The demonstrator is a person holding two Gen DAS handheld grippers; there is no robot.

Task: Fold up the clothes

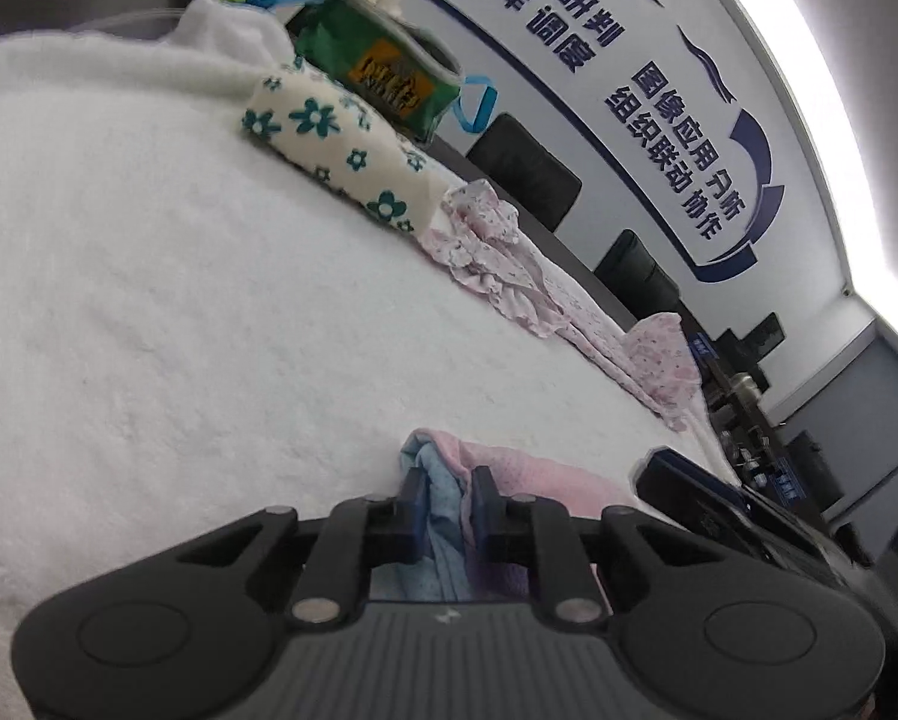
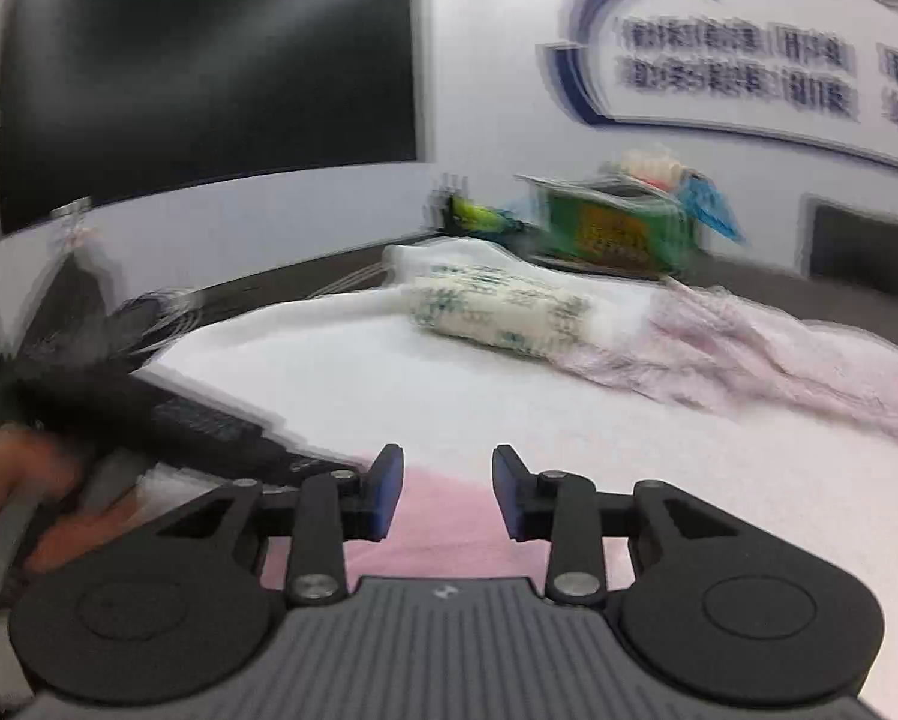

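My left gripper (image 1: 447, 495) is shut on a bunched corner of a pink and light-blue garment (image 1: 532, 471) that lies on the white fluffy cover (image 1: 179, 312). In the right wrist view the same pink garment (image 2: 443, 516) lies flat under my right gripper (image 2: 447, 489), which stands open with nothing between its fingers. That view is blurred by motion. A folded cream cloth with teal flowers (image 1: 335, 144) (image 2: 496, 312) and a crumpled pale pink floral garment (image 1: 526, 270) (image 2: 748, 354) lie further back.
A green bag (image 1: 377, 72) (image 2: 616, 234) with blue handles stands behind the cloths. A large dark screen (image 2: 209, 78) hangs on the wall at left. The other gripper (image 2: 167, 420) and a person's hand (image 2: 47, 492) show at lower left. Black chairs (image 1: 526, 171) line the far table edge.
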